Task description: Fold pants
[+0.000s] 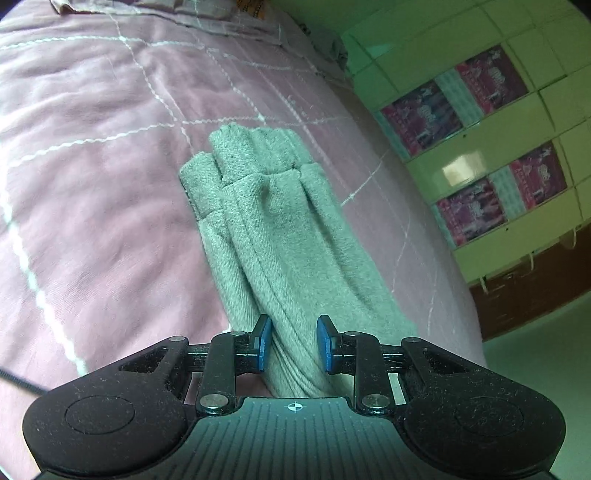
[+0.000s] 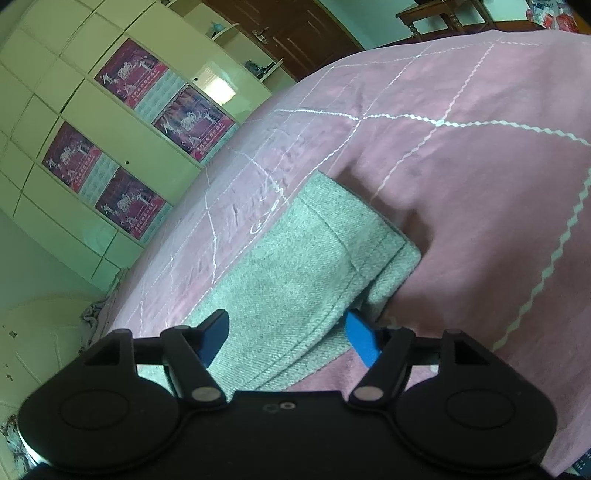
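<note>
Grey pants (image 1: pixel 273 229) lie bunched lengthwise on a pink quilted bed cover (image 1: pixel 92 166). My left gripper (image 1: pixel 294 343) has its blue pads (image 1: pixel 263 347) closed on a thick gathered fold of the pants at the near end. In the right wrist view the pants (image 2: pixel 295 273) lie flat on the cover (image 2: pixel 461 166), folded with a seamed edge. My right gripper (image 2: pixel 290 341) is open, its blue fingers (image 2: pixel 364 341) standing on either side of the near edge of the pants.
A cream cabinet wall with pink posters (image 1: pixel 476 147) stands beyond the bed edge; it also shows in the right wrist view (image 2: pixel 122 147). A dark wooden door (image 2: pixel 295 29) and small wooden table (image 2: pixel 443 14) are at the far side. Floor (image 1: pixel 535 350) lies beside the bed.
</note>
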Motion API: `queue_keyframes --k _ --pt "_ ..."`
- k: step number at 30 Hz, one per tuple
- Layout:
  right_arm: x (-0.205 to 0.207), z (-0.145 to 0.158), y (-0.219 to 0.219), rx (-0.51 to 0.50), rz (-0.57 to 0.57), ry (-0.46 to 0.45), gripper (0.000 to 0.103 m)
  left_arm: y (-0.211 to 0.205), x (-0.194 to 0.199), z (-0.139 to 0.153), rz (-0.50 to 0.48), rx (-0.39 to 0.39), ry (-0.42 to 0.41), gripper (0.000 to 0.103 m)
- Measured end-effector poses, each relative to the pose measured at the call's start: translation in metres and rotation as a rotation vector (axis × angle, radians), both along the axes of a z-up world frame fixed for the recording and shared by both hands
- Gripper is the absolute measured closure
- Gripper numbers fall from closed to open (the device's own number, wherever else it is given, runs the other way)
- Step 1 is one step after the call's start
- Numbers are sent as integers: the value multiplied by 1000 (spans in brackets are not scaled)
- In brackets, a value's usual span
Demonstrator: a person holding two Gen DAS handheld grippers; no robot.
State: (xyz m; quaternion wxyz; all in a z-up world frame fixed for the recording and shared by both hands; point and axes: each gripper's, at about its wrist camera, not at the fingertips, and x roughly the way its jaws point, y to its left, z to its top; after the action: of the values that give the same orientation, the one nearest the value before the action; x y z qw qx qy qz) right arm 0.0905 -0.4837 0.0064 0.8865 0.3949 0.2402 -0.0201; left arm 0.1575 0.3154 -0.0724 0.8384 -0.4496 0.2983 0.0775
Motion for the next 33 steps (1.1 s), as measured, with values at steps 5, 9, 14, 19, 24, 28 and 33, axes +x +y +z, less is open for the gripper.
queue_keyframes --k 5,9,14,19,24,28,33 --pt "-2 -1 2 0 -3 -3 33 -5 16 4 -64 41 57 77" --pt "0 -1 4 -9 0 0 32 -1 14 0 -39 6 23 80" --pt "-3 0 2 -5 -12 -9 33 -3 -16 15 -2 23 -123 97" --pt "-3 -2 0 -4 -12 -8 32 4 -16 -14 -17 8 -36 97" --pt "-6 -3 0 14 -13 -12 32 -1 -11 -14 -16 -21 -47 87" --pt "-4 -1 1 19 -3 -8 31 -9 -19 -11 -23 -41 -44 86" --pt "-25 3 10 56 30 -47 30 -29 -38 -15 -69 -127 -84 86"
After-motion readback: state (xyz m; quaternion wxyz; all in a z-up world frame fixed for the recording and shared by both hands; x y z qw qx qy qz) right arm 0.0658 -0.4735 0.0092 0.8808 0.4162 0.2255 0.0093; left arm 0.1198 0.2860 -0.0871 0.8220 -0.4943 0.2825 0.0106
